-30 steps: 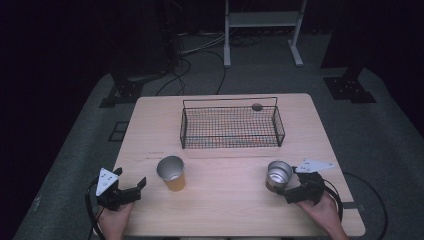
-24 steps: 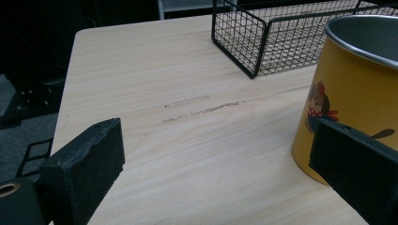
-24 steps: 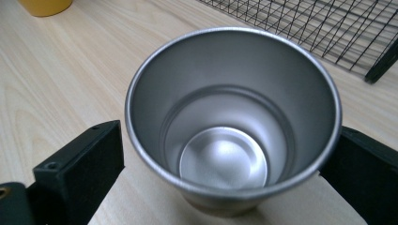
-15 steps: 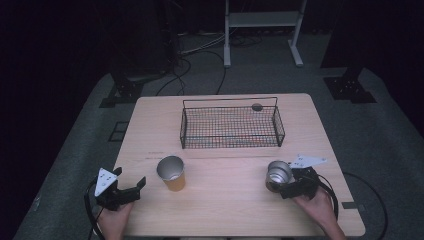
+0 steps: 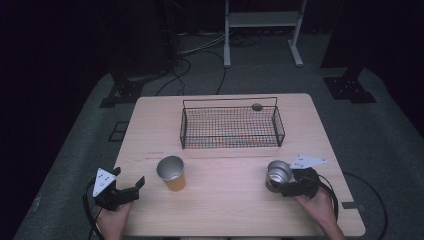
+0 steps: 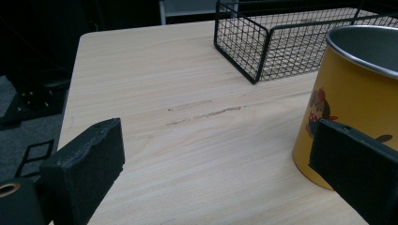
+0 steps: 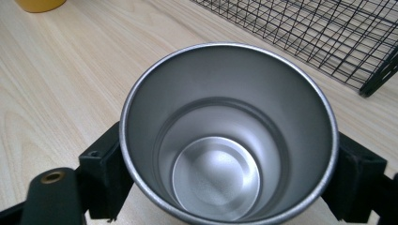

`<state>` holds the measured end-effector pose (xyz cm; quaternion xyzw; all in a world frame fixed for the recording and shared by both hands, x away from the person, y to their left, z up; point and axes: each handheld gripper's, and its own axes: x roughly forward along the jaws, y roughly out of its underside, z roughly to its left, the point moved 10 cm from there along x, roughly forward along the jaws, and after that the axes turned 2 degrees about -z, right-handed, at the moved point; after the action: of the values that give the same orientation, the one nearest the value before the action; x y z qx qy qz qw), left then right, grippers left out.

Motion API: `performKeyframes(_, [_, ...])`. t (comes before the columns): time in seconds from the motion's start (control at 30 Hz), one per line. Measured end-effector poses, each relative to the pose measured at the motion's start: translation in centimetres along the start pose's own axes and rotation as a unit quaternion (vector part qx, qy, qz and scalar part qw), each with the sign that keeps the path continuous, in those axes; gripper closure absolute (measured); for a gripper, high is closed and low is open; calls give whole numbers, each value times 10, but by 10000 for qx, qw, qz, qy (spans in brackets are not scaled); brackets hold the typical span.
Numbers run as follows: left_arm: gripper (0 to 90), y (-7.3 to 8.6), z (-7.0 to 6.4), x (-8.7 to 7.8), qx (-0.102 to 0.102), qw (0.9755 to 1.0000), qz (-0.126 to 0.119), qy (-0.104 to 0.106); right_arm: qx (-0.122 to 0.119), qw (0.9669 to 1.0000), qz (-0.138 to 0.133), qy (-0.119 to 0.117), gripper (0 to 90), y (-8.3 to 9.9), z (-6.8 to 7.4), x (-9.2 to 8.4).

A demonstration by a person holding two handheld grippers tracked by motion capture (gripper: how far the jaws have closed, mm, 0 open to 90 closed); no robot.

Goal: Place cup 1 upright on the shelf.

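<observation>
Right gripper (image 5: 286,185) clamped on the steel cup (image 5: 278,175), one black jaw against each side of the wall, as seen in the right gripper view, where the cup (image 7: 229,136) sits between the jaws with its open mouth toward the camera and its bottom empty. Cup tilted in the high view, mouth toward the table's middle, long axis leaning away from upright. Positioned at the near right of the table (image 5: 220,210), well apart from the wire basket (image 5: 231,126), which lies ahead and to the left of the right gripper.

Left gripper (image 5: 131,189) at the near left edge, jaws spread wide and empty. Yellow cup (image 5: 171,173) upright just beside it, ahead and to its right; in the left gripper view, yellow cup (image 6: 356,93) partly behind the right-hand jaw, not between the jaws. Nearest to the left hand (image 5: 113,220); reachable by a short move forward and rightward, judged from the gap. A small dark round object (image 5: 257,106) visible at the basket's far rim; identity cannot be told.

Compared with the frame one second earlier: steel cup shifted slightly leftward and away from the right edge, tilted more. Left gripper, yellow cup and basket unchanged in position.
</observation>
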<state>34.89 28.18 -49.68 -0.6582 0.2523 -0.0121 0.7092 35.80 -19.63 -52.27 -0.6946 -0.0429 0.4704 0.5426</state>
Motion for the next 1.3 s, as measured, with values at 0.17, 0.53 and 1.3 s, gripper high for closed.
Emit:
performKeyframes(0.17, [27, 0, 2, -1, -44, 10000, -19, -12, 43, 10000, -11, -37, 174, -1, 0, -1])
performKeyframes(0.53, [27, -1, 4, -4, -79, 9999, -55, -28, -61, 9997, -3, -242, 178, -28, -2, -7])
performKeyframes(1.3, [27, 0, 3, -3, -73, 9999, -39, 75, -120, 9981, -238, -550, 178, -93, -10, -7])
